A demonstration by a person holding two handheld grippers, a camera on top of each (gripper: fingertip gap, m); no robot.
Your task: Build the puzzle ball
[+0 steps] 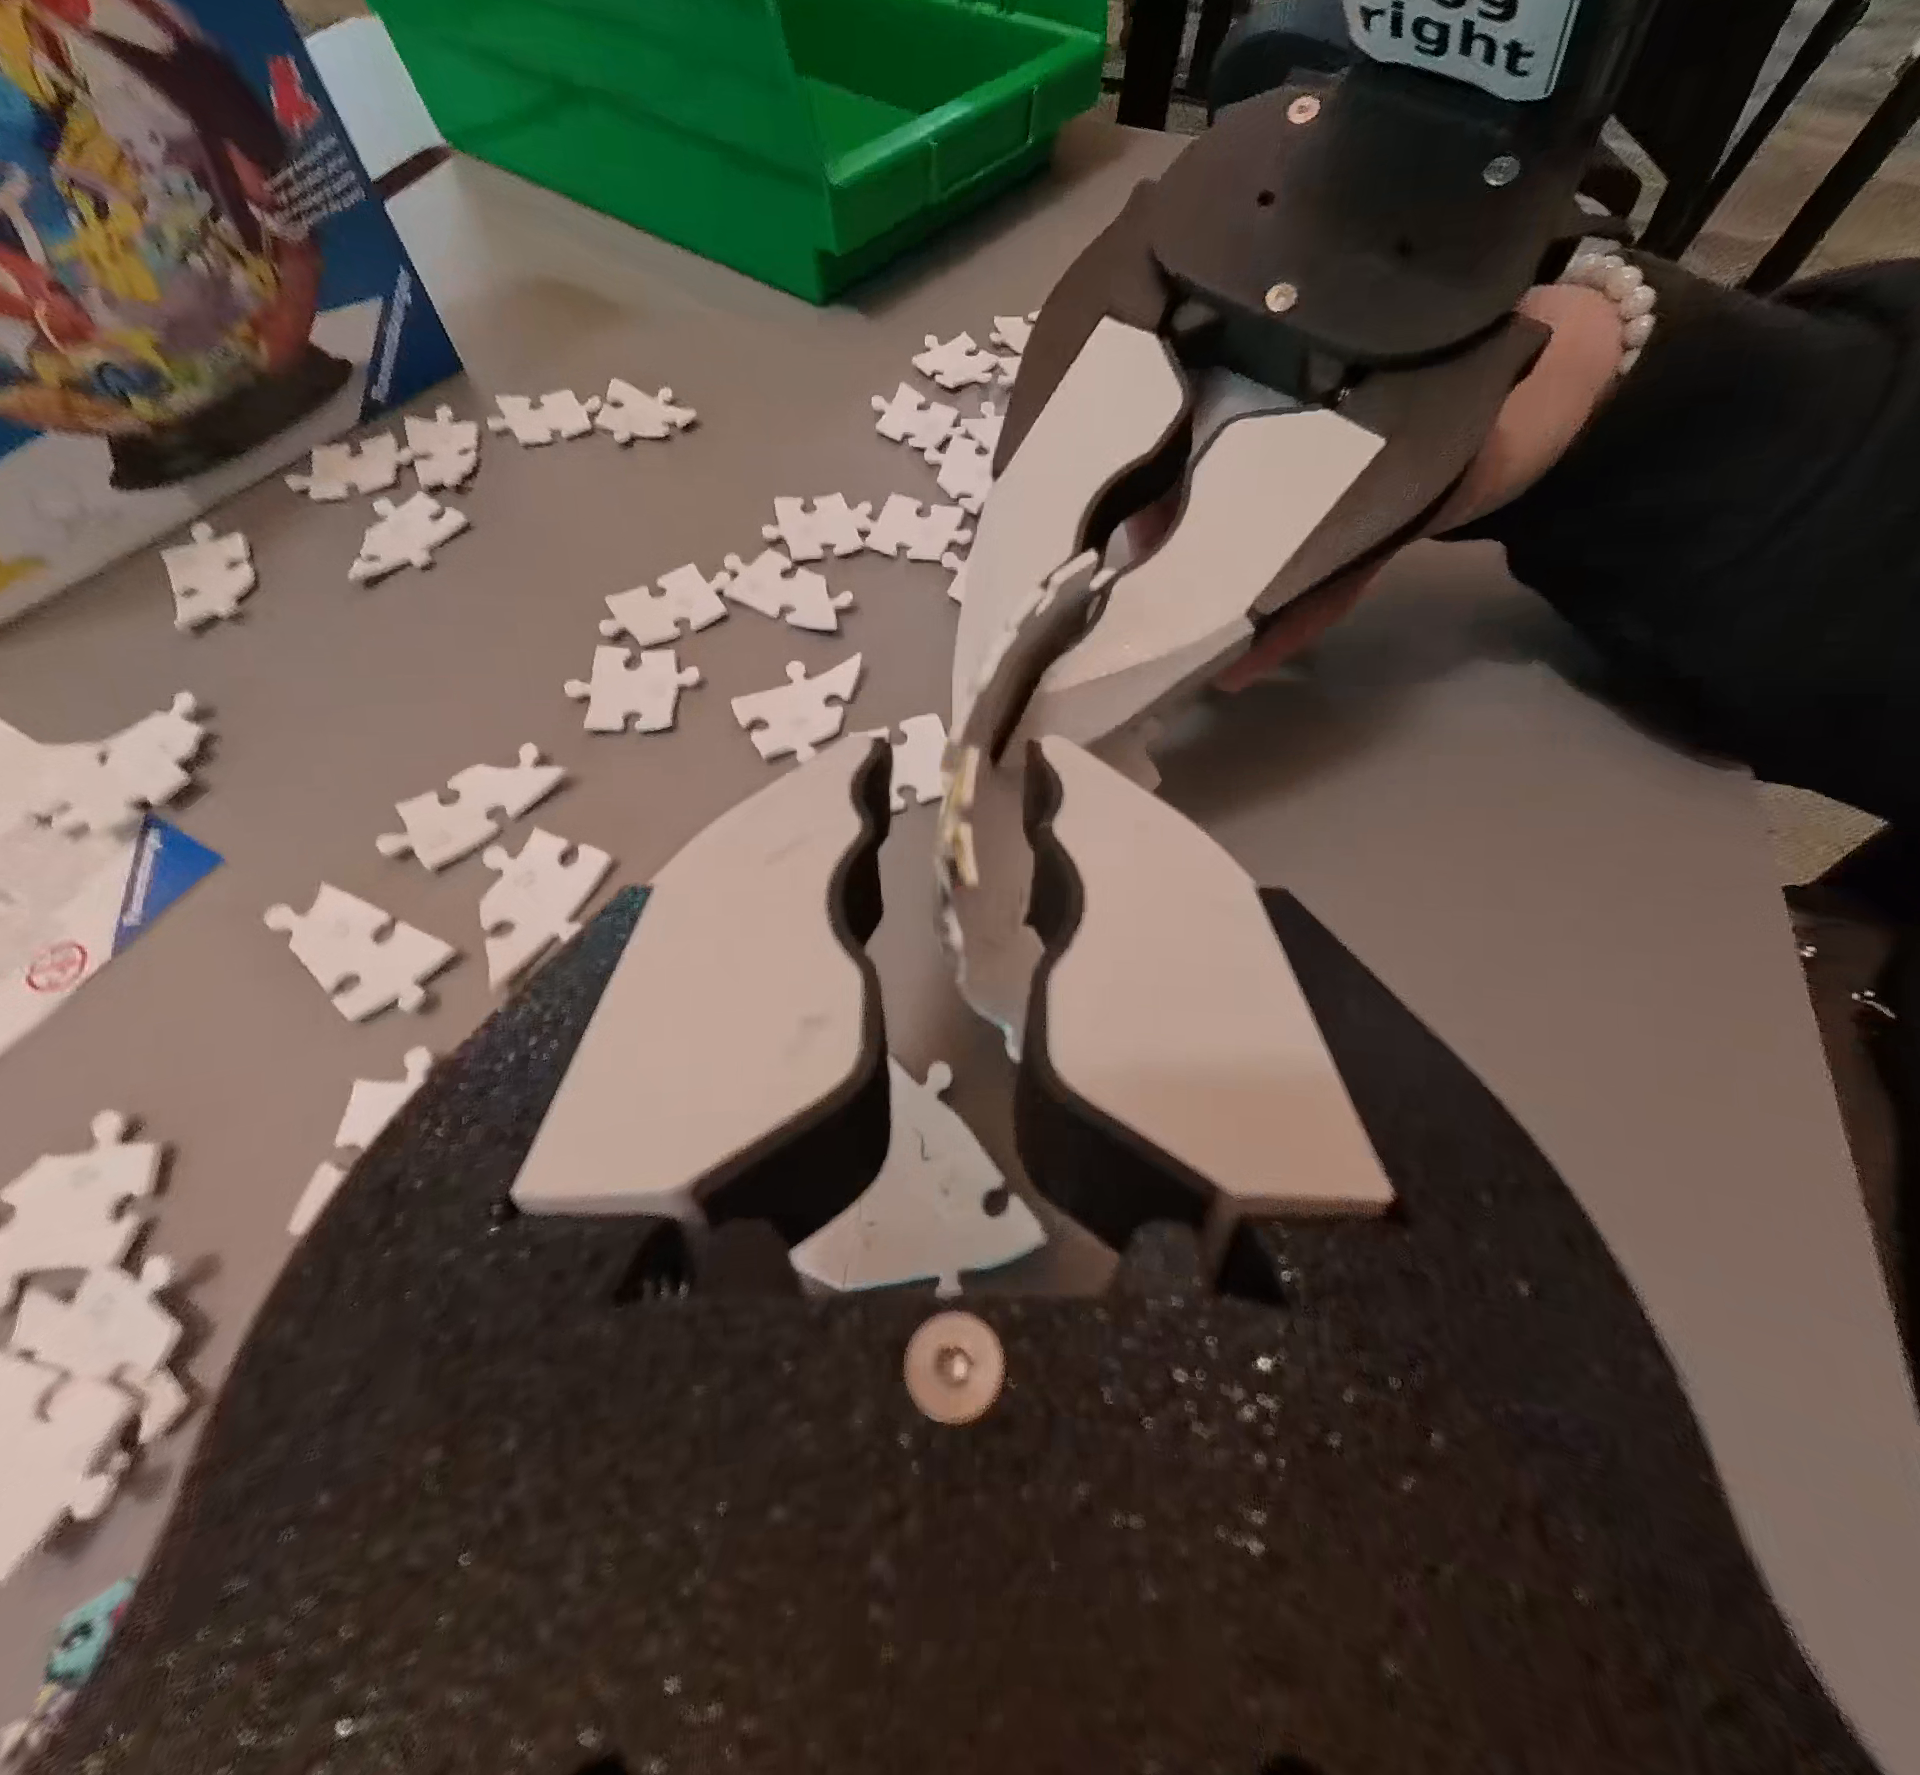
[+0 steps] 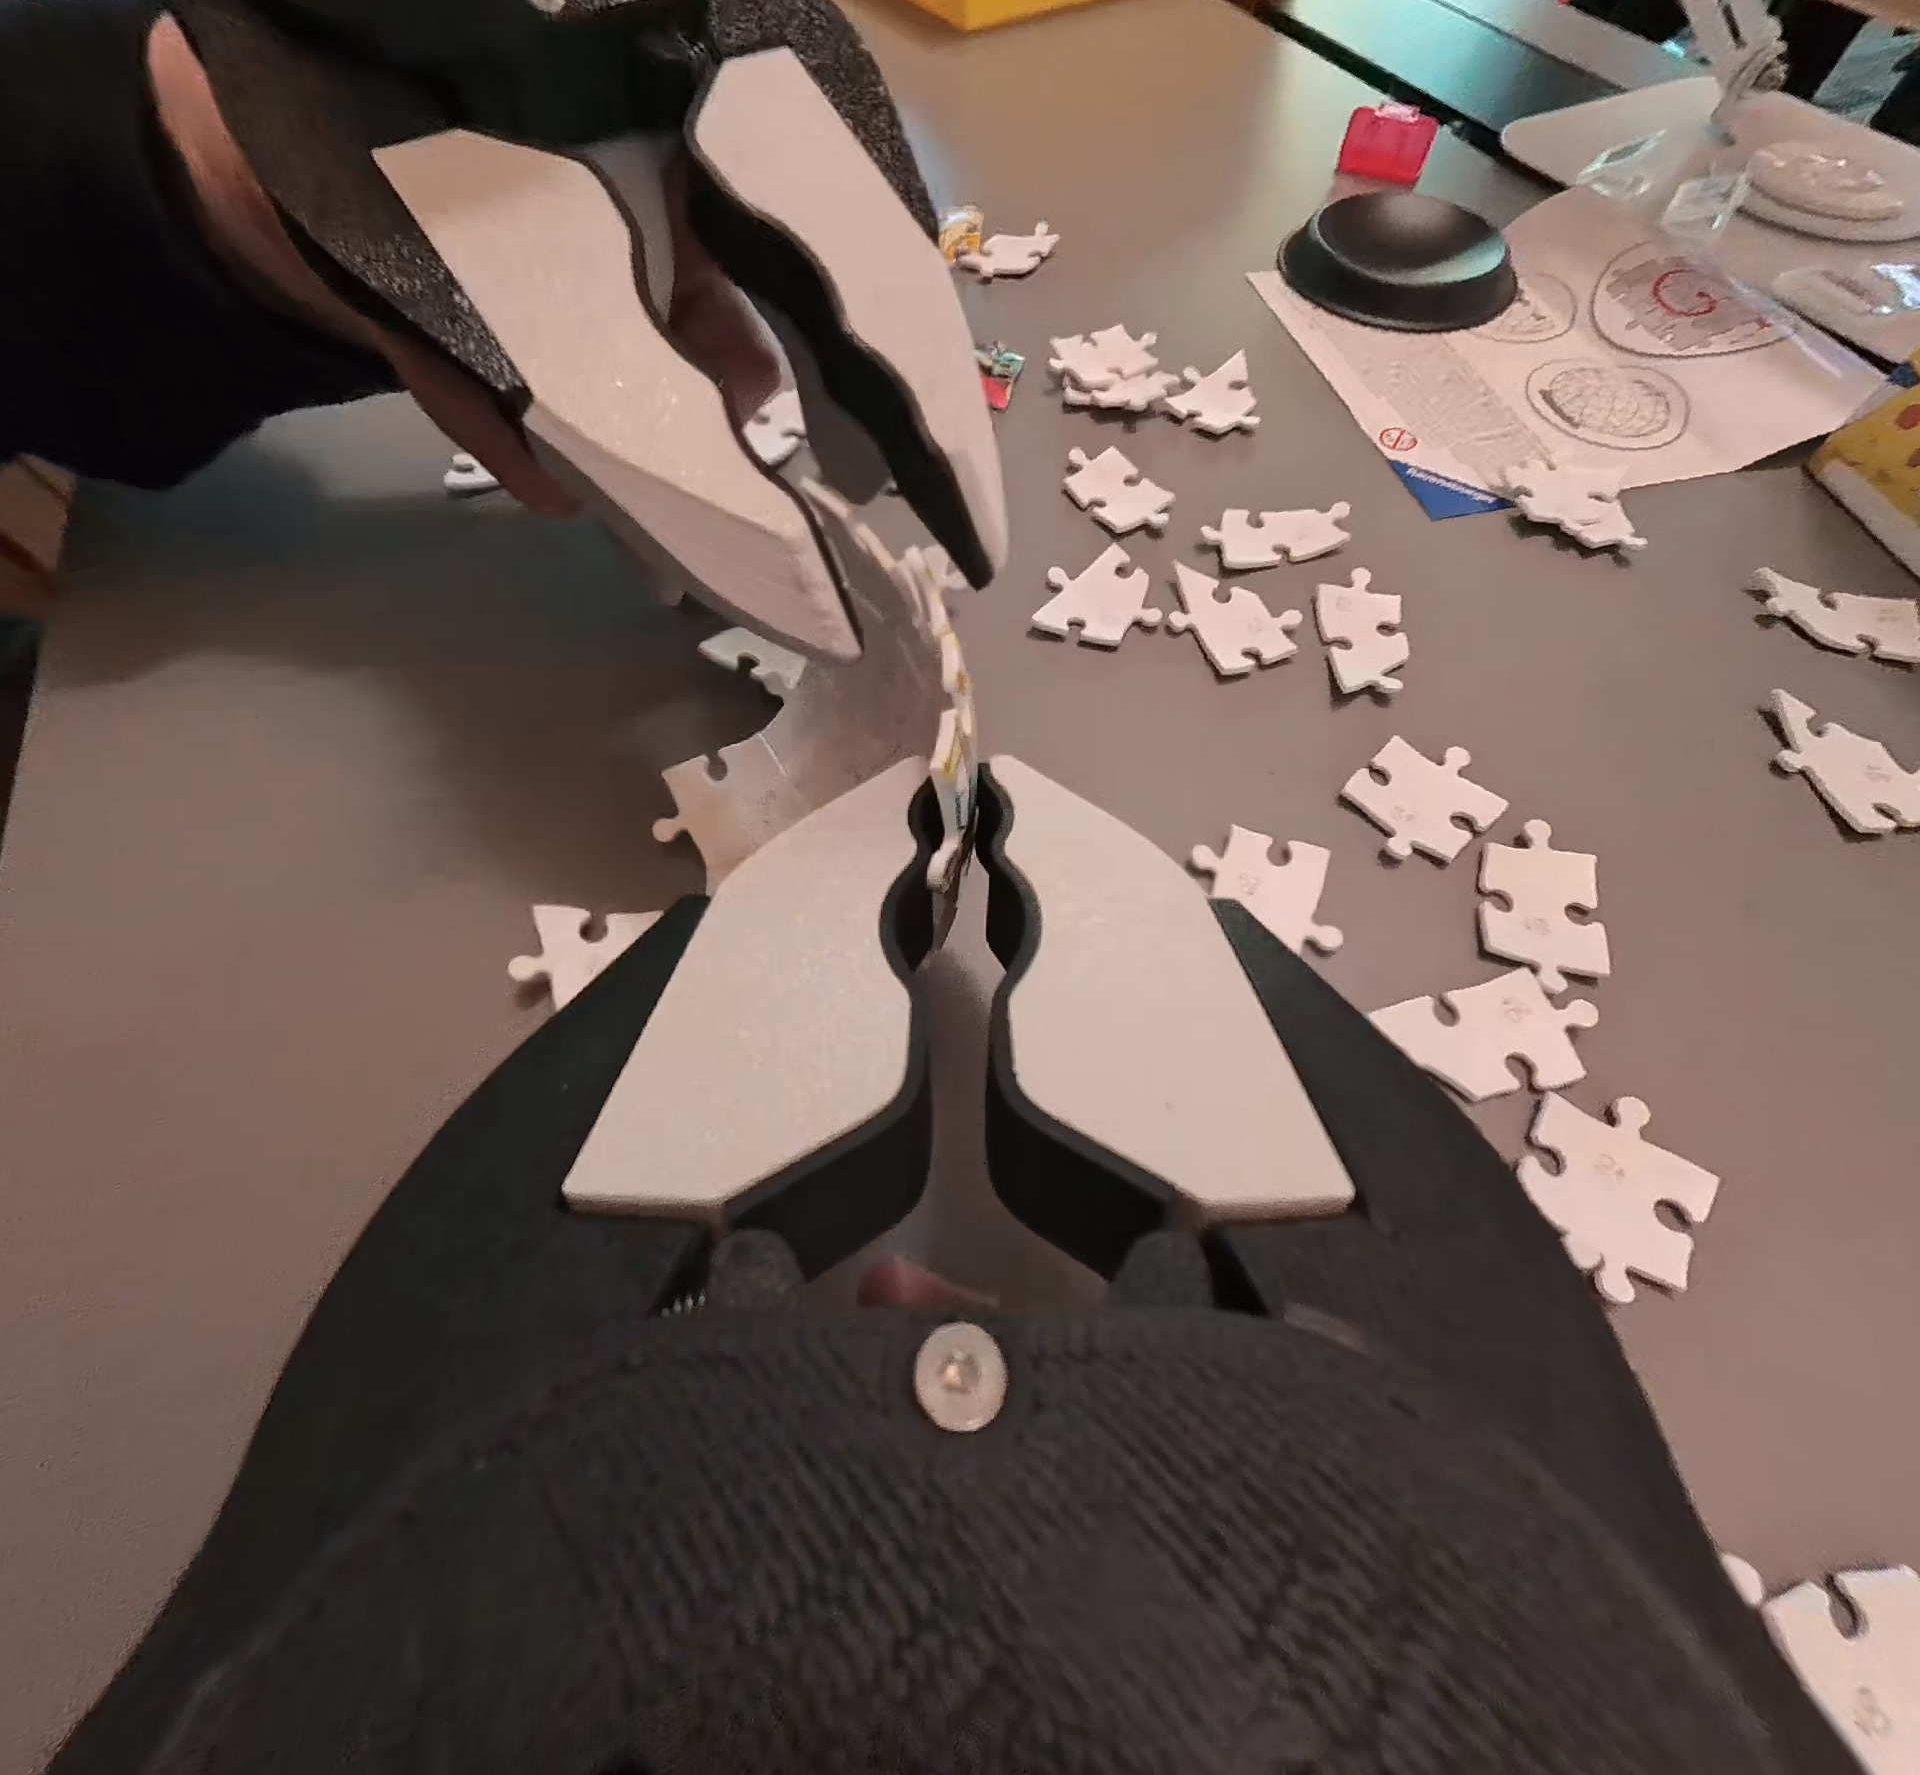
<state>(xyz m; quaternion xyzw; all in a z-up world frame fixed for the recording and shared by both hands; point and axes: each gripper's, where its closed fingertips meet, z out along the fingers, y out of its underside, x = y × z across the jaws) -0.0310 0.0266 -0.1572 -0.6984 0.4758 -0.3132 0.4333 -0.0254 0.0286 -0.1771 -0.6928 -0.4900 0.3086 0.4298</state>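
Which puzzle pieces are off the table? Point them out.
The joined curved strip, clamped between the left gripper and the right gripper. The other pieces lie loose on the table, mostly white side up.

Black hand-held gripper (image 1: 956, 769), grey fingers (image 1: 727, 987), black sleeve (image 1: 1714, 520), pearl bracelet (image 1: 1616, 291)

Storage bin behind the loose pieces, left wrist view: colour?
Green; the bin shows best in the left wrist view.

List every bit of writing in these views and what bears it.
White sticker on the right gripper: short printed tag, not copied.
Puzzle box: brand and print, blurred.
Instruction sheet: print too small.
Loose puzzle pieces: faint marks, unreadable.
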